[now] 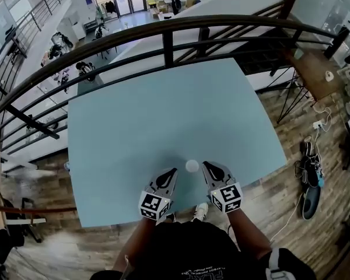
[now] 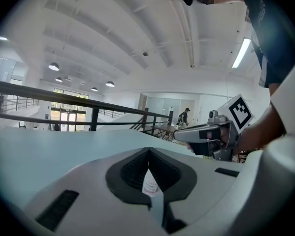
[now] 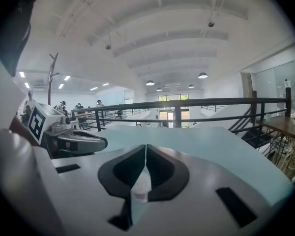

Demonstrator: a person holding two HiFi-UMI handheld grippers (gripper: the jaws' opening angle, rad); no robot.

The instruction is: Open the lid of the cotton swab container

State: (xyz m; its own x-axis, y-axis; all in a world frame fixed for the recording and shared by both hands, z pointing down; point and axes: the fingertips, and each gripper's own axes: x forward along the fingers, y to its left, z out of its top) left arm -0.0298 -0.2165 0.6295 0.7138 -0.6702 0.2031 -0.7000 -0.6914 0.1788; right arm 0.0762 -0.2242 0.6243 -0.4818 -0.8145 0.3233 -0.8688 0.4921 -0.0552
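Note:
A small round white cotton swab container (image 1: 191,166) stands on the light blue table (image 1: 163,115) near its front edge. My left gripper (image 1: 174,170) lies just left of it and my right gripper (image 1: 203,163) just right of it, tips pointing inward at the container. Both grippers are shut with nothing between their jaws. In the left gripper view the jaws (image 2: 148,150) meet in a closed line, and the container (image 2: 150,183) shows through the gap below them. The right gripper (image 3: 146,145) looks the same, with the container (image 3: 140,186) beneath it.
A dark metal railing (image 1: 163,31) curves round the table's far side, with a lower floor beyond it. Wooden floor, cables and a dark bag (image 1: 310,197) lie to the right. The person's shoes (image 1: 199,212) show at the table's front edge.

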